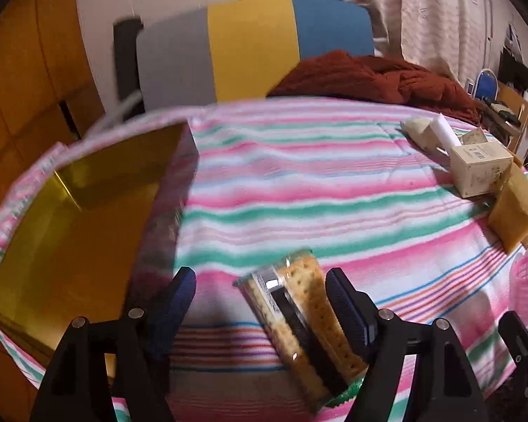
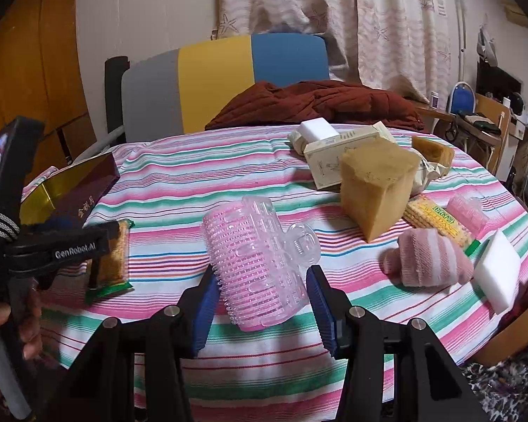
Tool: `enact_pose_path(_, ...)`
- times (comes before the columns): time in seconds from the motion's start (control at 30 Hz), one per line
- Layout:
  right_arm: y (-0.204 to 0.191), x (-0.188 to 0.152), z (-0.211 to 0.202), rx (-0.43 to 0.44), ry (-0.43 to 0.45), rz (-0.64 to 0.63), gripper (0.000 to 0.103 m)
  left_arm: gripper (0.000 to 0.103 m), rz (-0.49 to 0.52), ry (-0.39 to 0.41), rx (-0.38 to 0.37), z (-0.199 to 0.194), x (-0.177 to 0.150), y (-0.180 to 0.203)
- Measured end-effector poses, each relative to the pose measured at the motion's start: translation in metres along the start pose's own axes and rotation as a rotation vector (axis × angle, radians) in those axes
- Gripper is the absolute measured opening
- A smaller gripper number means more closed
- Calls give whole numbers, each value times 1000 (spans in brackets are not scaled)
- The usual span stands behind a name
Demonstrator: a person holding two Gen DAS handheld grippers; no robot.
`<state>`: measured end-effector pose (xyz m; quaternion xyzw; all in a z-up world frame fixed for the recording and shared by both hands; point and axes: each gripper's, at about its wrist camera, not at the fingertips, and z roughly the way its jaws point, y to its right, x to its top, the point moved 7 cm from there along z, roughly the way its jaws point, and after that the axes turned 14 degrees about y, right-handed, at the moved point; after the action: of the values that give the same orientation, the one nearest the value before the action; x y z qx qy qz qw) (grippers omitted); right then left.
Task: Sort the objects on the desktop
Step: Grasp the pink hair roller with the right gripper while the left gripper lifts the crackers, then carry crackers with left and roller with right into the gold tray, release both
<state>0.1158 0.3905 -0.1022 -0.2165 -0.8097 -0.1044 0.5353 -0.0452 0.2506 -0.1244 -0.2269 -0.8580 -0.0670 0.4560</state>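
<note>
- The left gripper (image 1: 260, 302) has its fingers spread wide around a cracker packet (image 1: 299, 330) that lies on the striped desk (image 1: 299, 183). The packet touches or nearly touches the right-hand finger (image 1: 348, 309) and sits far from the other, so a closing squeeze may push it sideways or pivot it rather than clamp it.
- The crackers look brittle and the wrapper slick; in my judgement a hard pinch may crack them, a light one may let the packet slide out.
- The gold-lined box (image 1: 70, 218) stands open at 9 o'clock of the packet, its near wall close to the left-hand finger; a swing toward it could knock the box.
- The right gripper (image 2: 260, 302) holds its fingers wide on either side of a pink hair roller with a clear clip (image 2: 260, 260), not yet pressing it. The round, bristly body could roll or snag the cloth.
- At 2 o'clock of the roller, a tan block (image 2: 376, 190), rolled pink cloth (image 2: 429, 256) and white sponge (image 2: 496, 274) crowd together; a wide sweep there could scatter them.
- Both grippers work close together; they could collide.
</note>
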Motion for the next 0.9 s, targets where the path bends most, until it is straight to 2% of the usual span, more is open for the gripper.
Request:
enact_pose_path(0.13, -3, 2, 0, 9, 8, -3, 51, 79, -7, -52, -24, -1, -5, 5)
enact_pose_path(0.33, -1, 2, 2, 14, 11, 15, 51, 79, -33, -97, -3, -6, -10, 12)
enact_pose_path(0.43, 0, 2, 2, 13, 13, 18, 51, 79, -42, -122, -72, -6, -17, 27)
enact_pose_path(0.5, 0, 2, 2, 12, 14, 19, 51, 80, -8, -158, -76, 5, -25, 36)
enact_pose_path(0.6, 0, 2, 2, 13, 16, 19, 51, 79, -9, -108, -71, 10, -21, 35)
enact_pose_path(0.73, -1, 1, 4, 17, 14, 23, 51, 65, -25, -65, -77, 14, -17, 30)
enact_pose_path(0.9, -6, -1, 5, 29, 10, 17, 51, 61, -9, -35, -112, 9, -15, 29)
